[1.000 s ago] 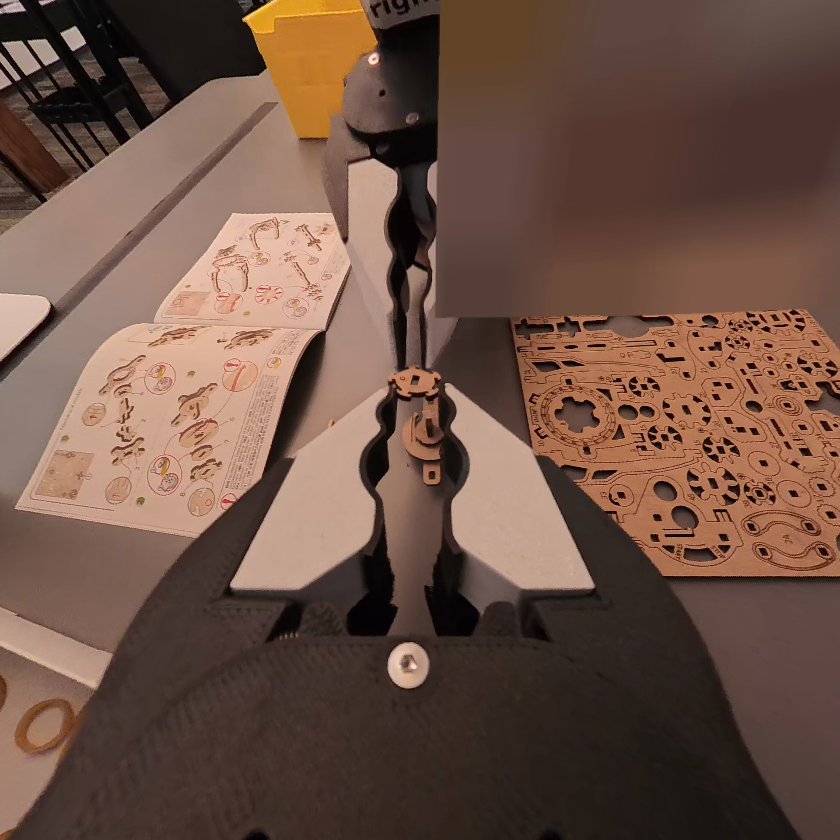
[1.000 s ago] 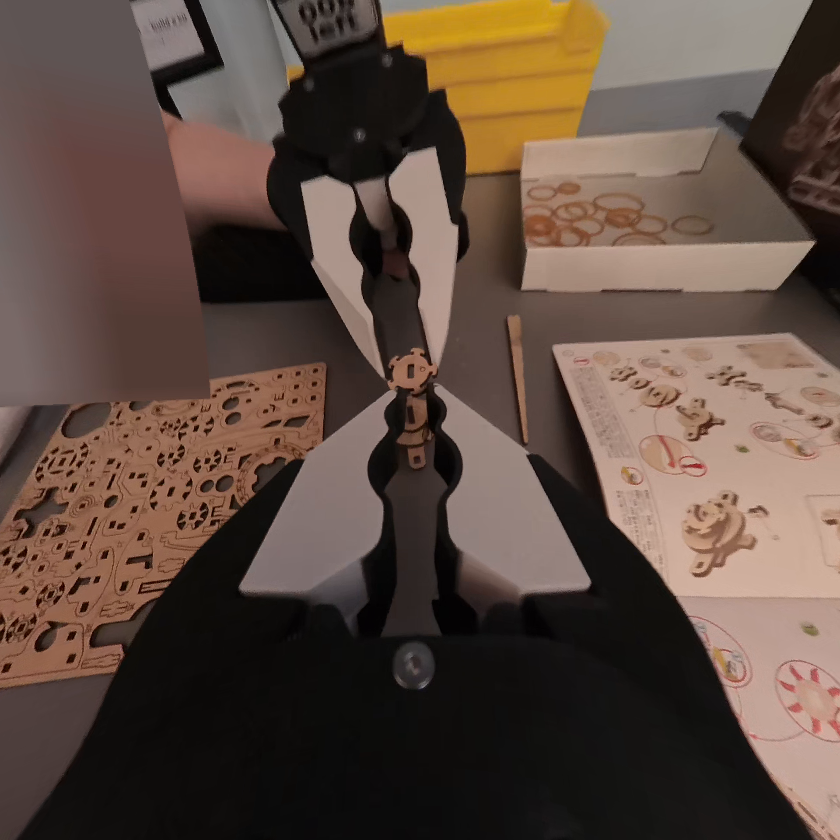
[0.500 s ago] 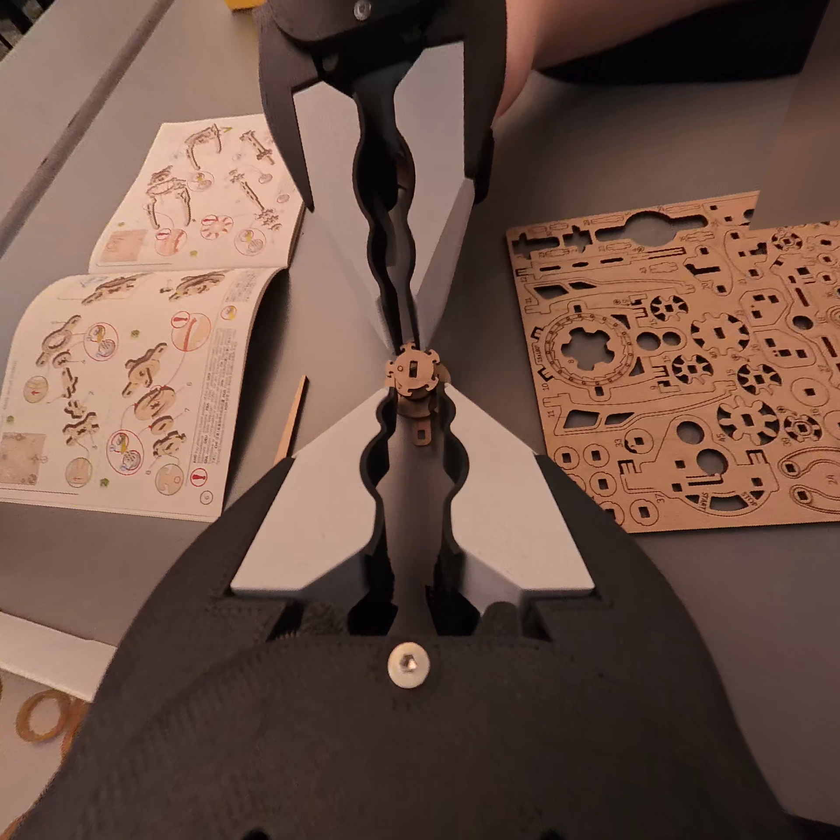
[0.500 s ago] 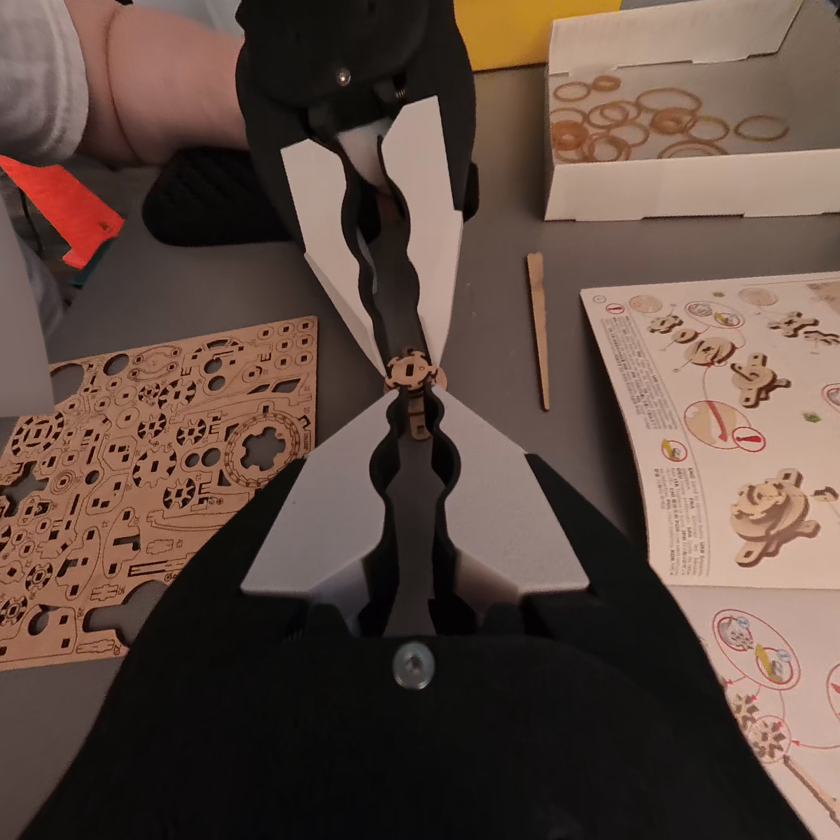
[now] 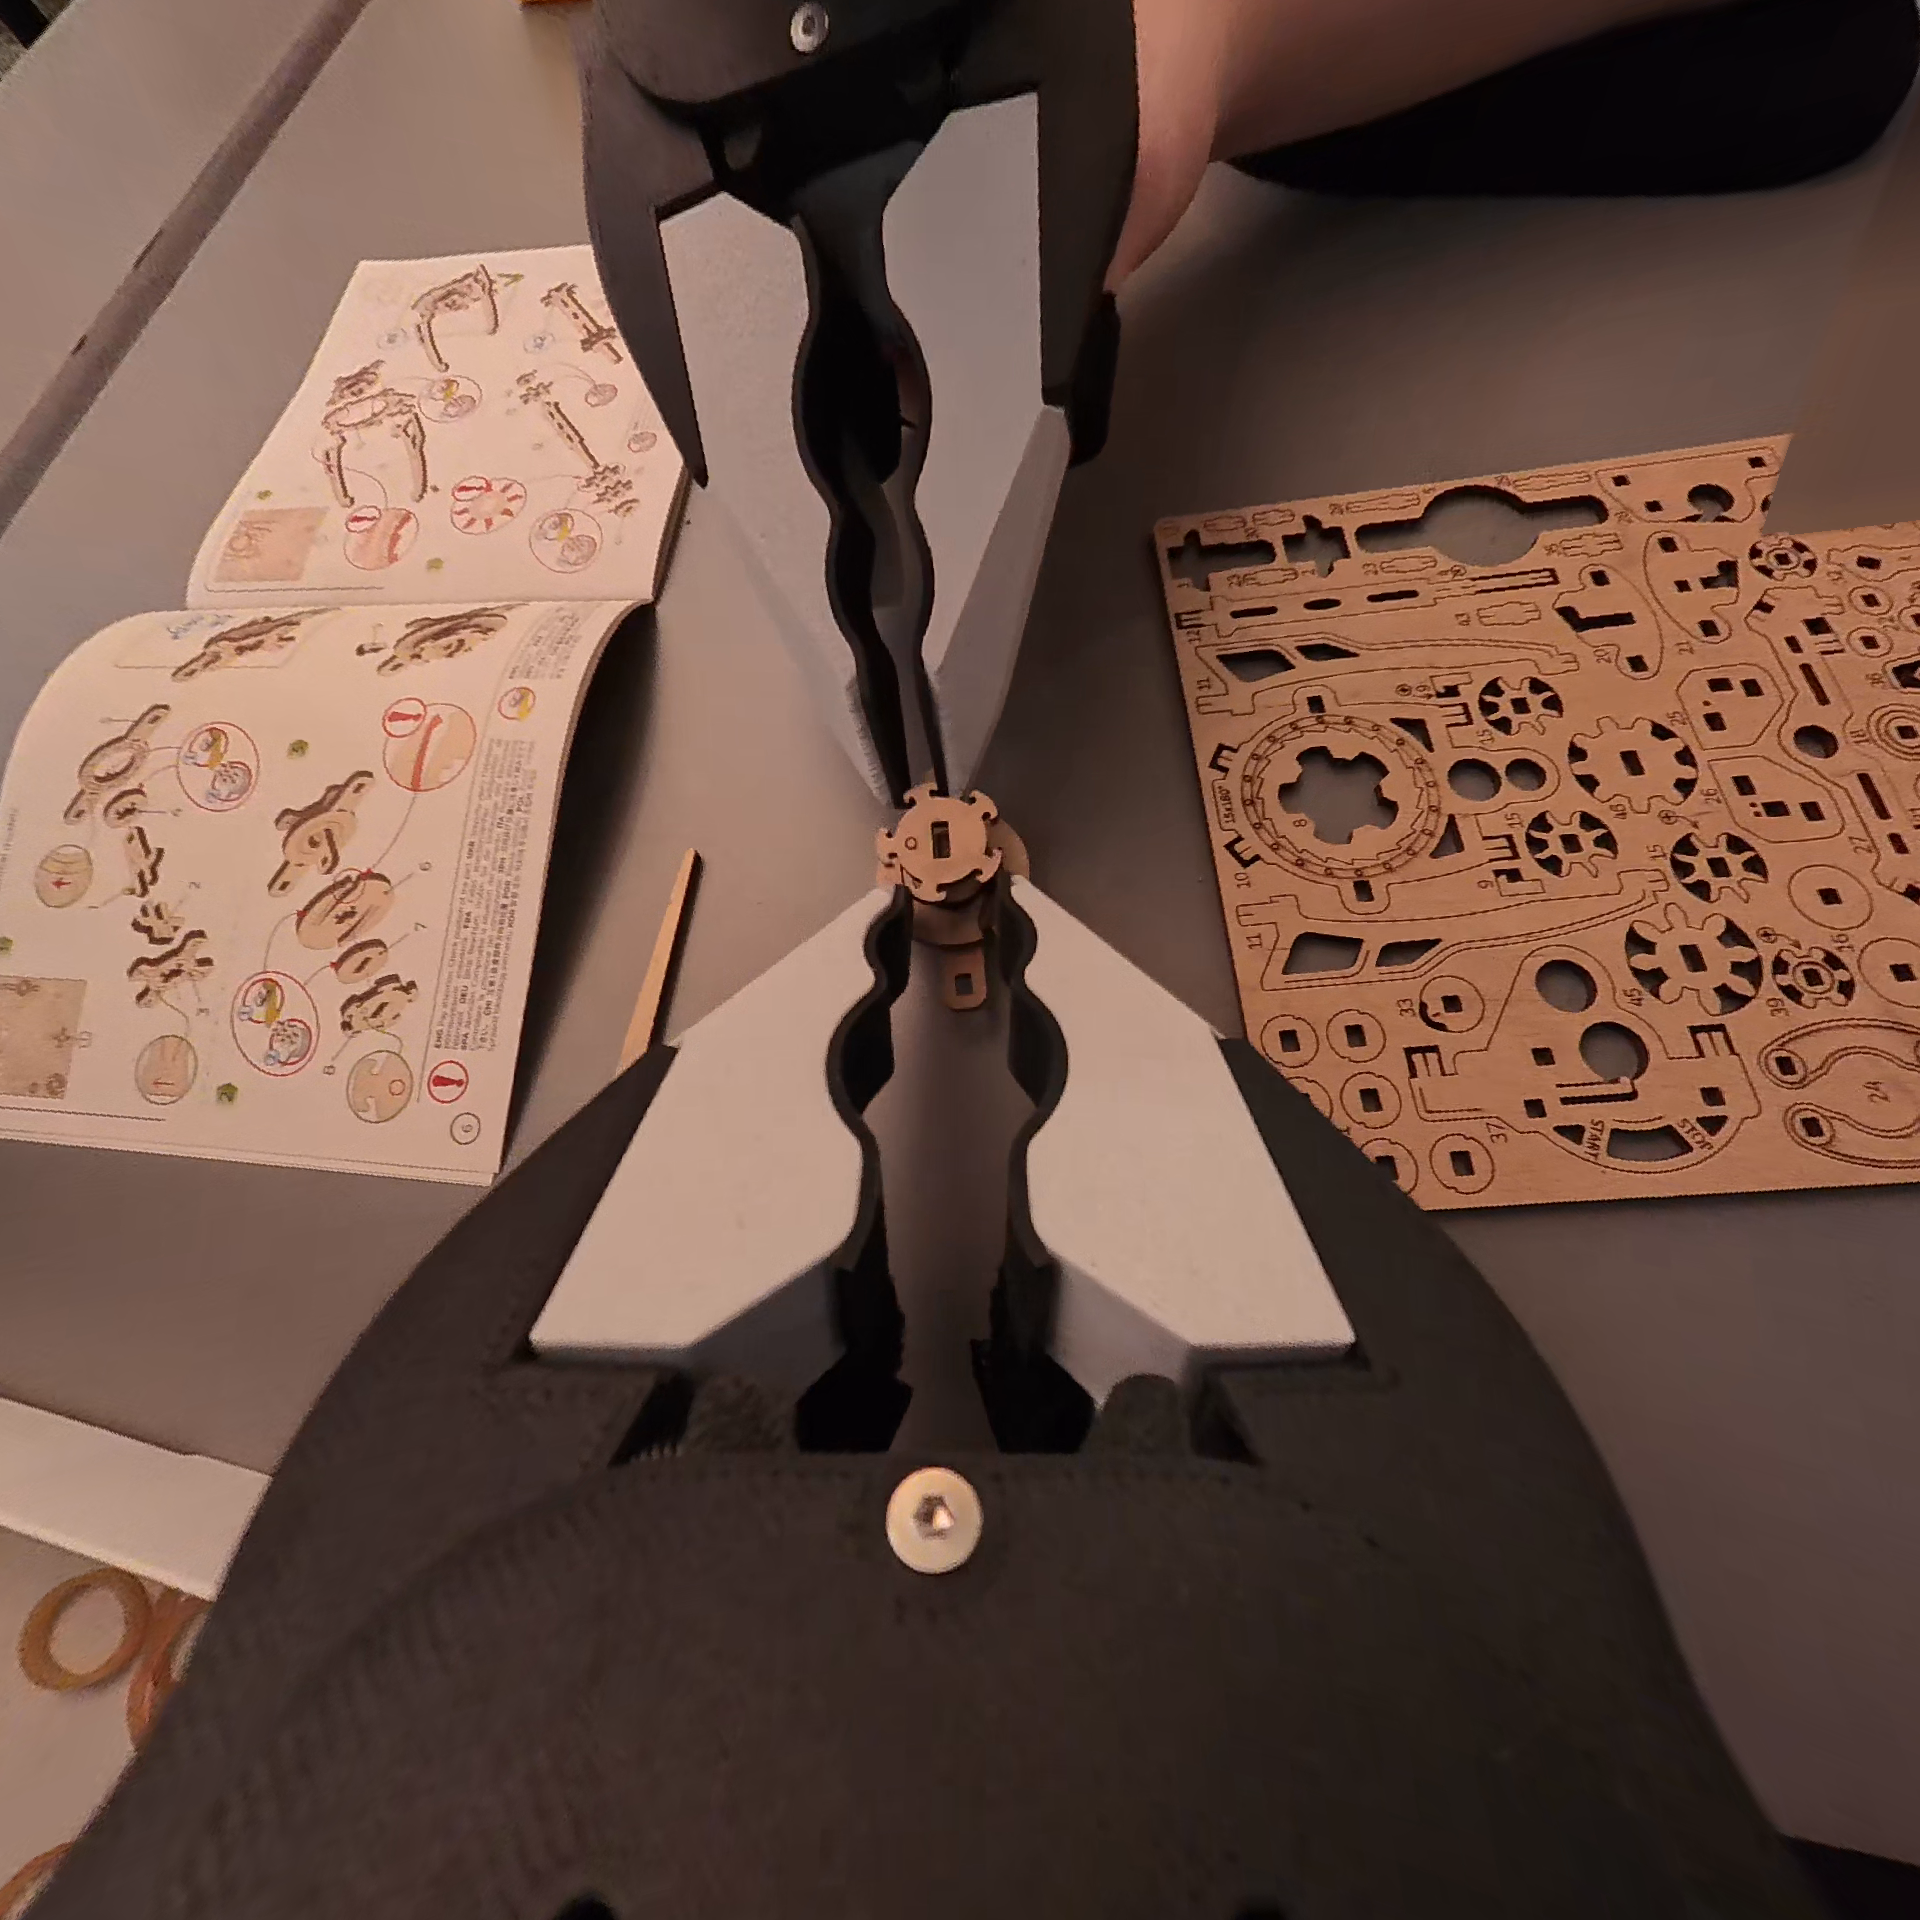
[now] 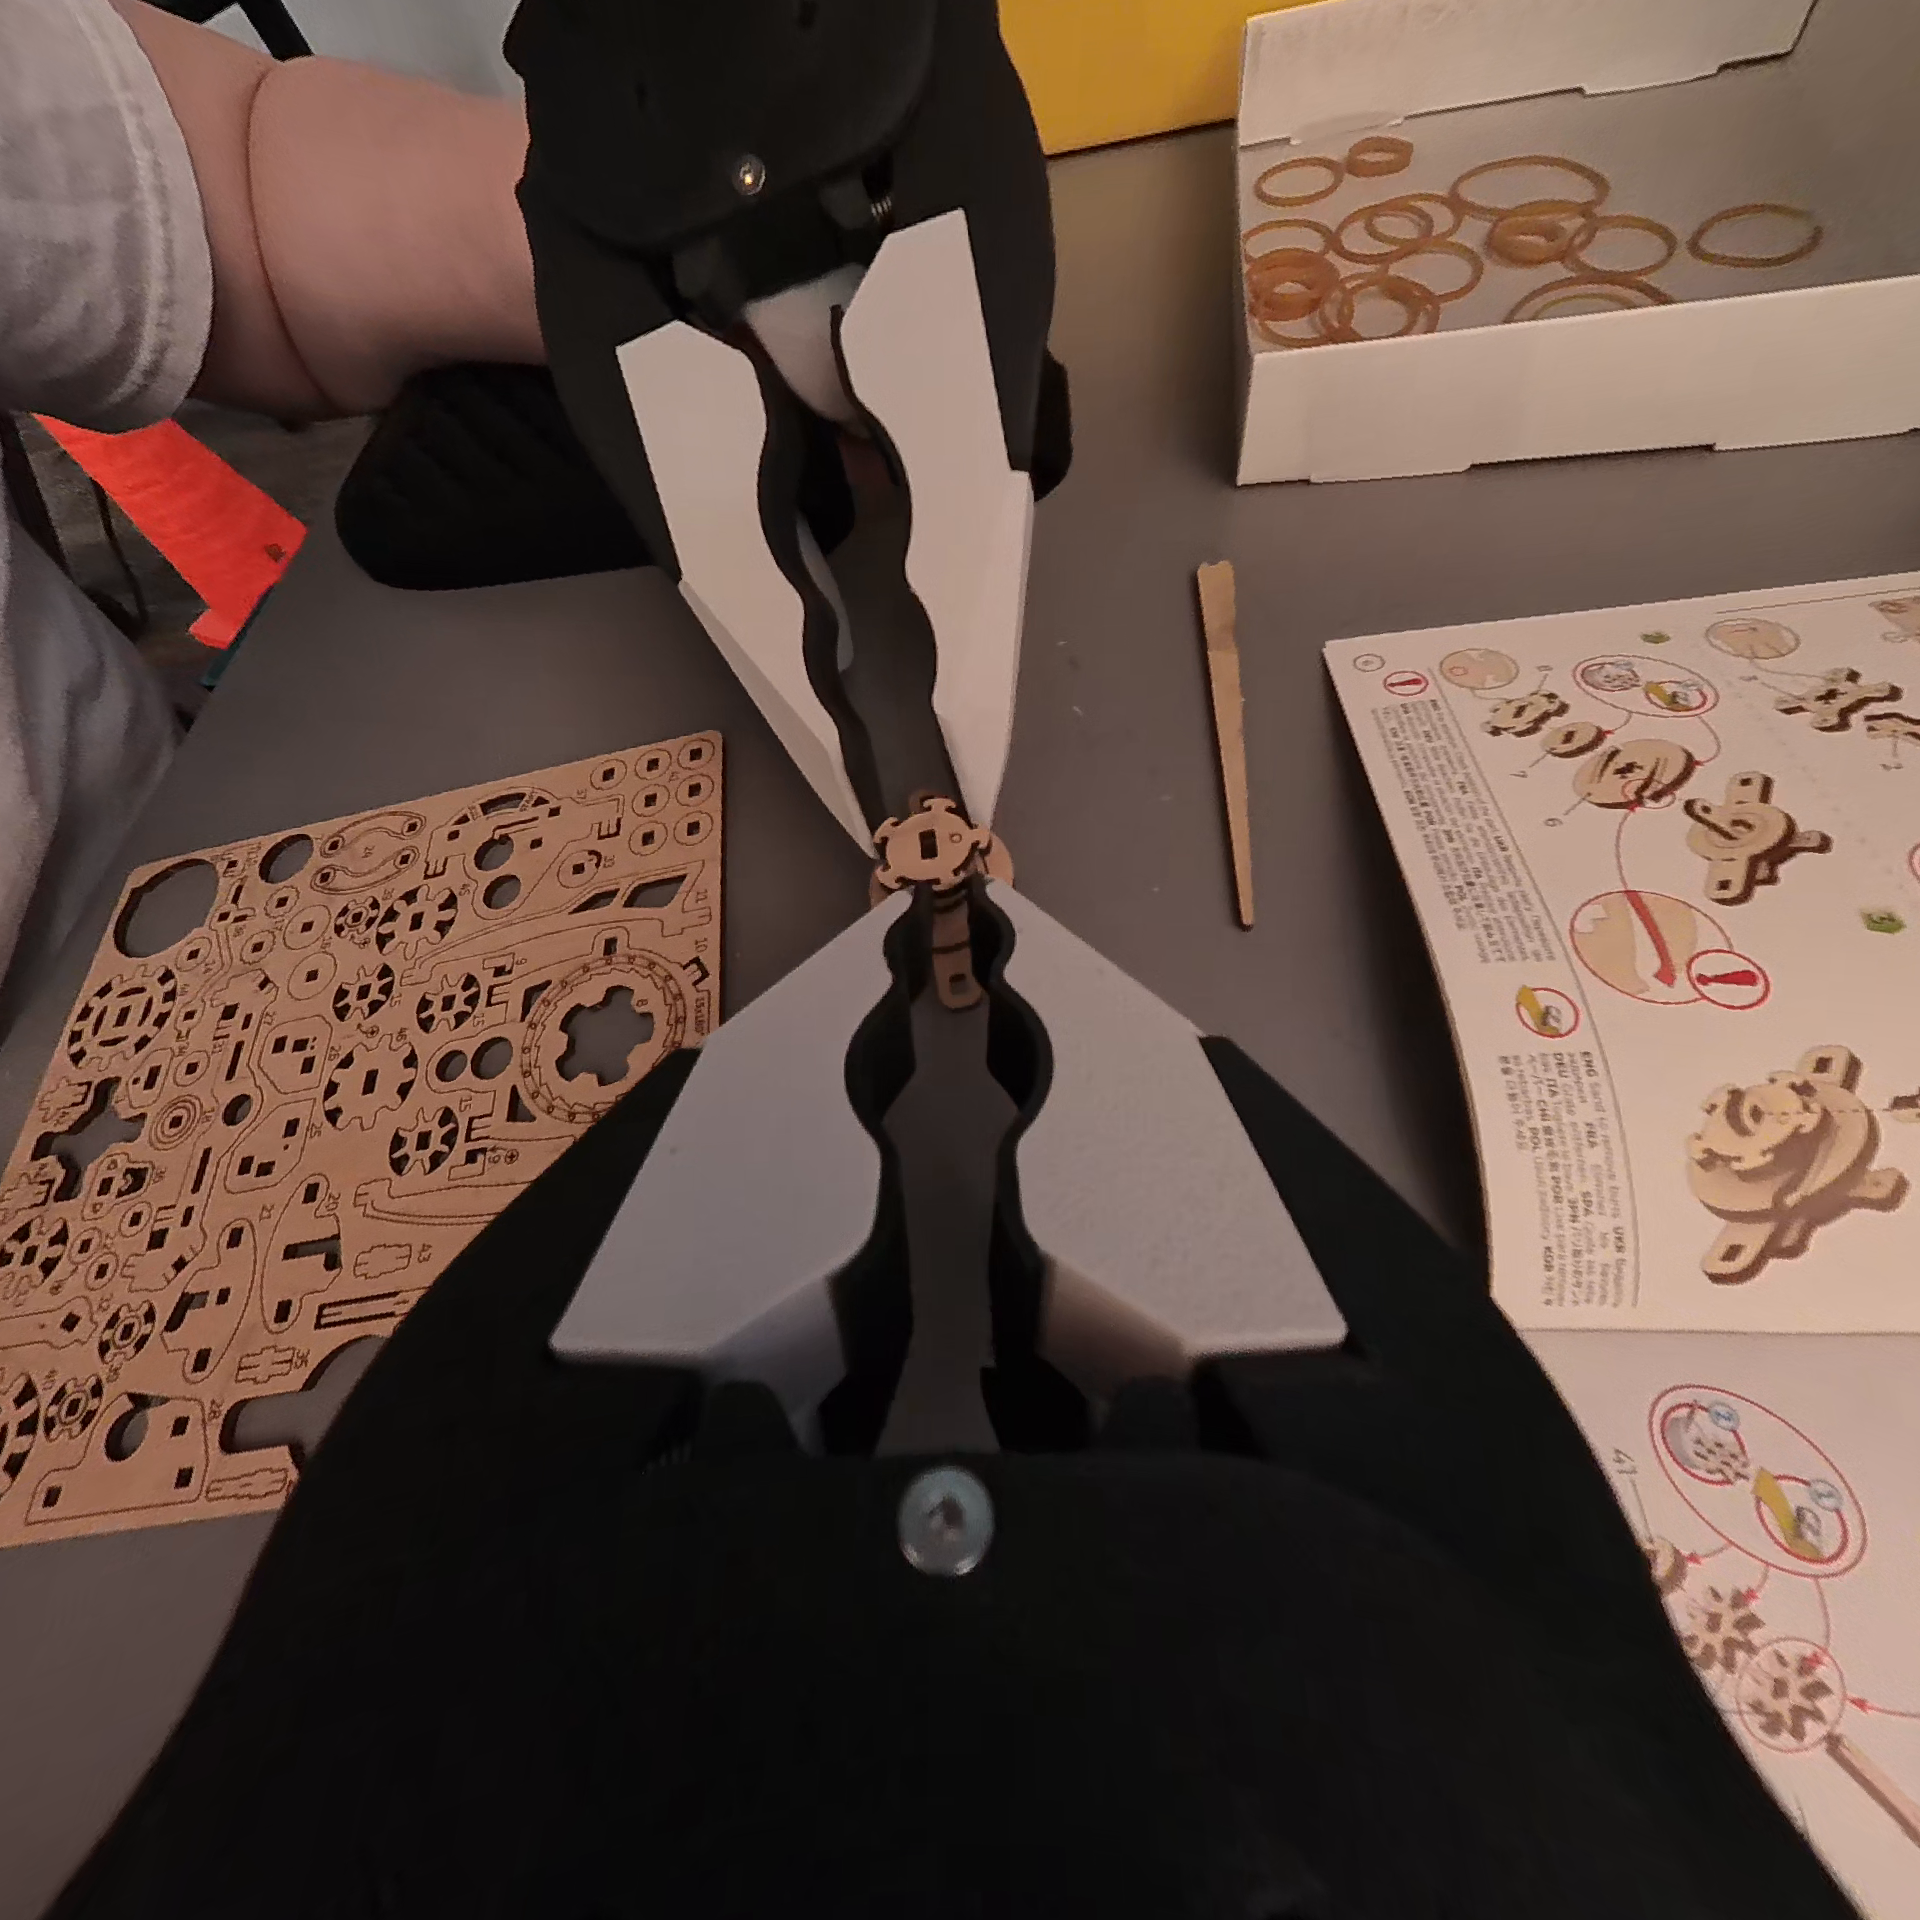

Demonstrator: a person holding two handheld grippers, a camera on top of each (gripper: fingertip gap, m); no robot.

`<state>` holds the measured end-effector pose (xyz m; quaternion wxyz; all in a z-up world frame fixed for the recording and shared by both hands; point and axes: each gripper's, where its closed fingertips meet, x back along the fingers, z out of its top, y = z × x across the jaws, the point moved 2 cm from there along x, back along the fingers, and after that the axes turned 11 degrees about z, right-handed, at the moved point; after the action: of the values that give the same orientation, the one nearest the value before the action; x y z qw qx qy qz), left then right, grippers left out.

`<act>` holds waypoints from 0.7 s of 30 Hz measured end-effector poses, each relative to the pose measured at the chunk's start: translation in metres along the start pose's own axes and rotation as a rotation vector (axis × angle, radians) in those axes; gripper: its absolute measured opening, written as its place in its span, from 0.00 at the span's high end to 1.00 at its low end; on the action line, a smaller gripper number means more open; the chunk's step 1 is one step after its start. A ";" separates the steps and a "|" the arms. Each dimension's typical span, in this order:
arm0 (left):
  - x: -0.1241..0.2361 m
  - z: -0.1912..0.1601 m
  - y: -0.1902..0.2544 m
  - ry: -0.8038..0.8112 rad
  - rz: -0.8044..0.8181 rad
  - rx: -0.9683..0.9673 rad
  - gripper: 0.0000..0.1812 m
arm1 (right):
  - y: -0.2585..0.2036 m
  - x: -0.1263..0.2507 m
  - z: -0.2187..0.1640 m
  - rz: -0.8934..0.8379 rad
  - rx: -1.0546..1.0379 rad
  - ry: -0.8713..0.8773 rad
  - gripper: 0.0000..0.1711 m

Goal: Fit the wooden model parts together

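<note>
My left gripper and right gripper meet tip to tip above the grey table. Each is shut on a short wooden axle piece, the left's and the right's, which pokes back between its fingers. Where the tips meet sit two small notched wooden wheels, one facing the left wrist view and one facing the right wrist view, pressed close together. The right gripper shows from the front in the left wrist view, and the left gripper in the right wrist view. Whether the two pieces are joined is hidden.
A laser-cut wooden part sheet lies on one side and an open instruction booklet on the other. A thin wooden stick lies near the booklet. A white box holds rubber bands beside a yellow bin. A person's arm is behind the left gripper. The tips of both grippers are at nearly the same place.
Both grippers have tipped down toward the table while staying tip to tip. The wooden pieces between them have drawn closer together, and less of each axle piece now shows.
</note>
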<state>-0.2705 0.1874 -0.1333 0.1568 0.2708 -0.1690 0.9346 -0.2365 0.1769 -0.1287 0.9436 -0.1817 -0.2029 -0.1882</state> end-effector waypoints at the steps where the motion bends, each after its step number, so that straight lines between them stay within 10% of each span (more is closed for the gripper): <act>1: 0.000 0.000 0.000 -0.001 -0.001 -0.002 0.92 | 0.000 0.000 0.000 -0.001 -0.003 -0.001 0.96; 21: -0.002 0.000 0.003 -0.003 -0.004 -0.011 0.91 | -0.007 0.007 0.005 0.065 -0.020 0.055 0.90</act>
<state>-0.2702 0.1846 -0.1354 0.1596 0.2719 -0.1739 0.9330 -0.2353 0.1713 -0.1199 0.9526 -0.1923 -0.1689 -0.1645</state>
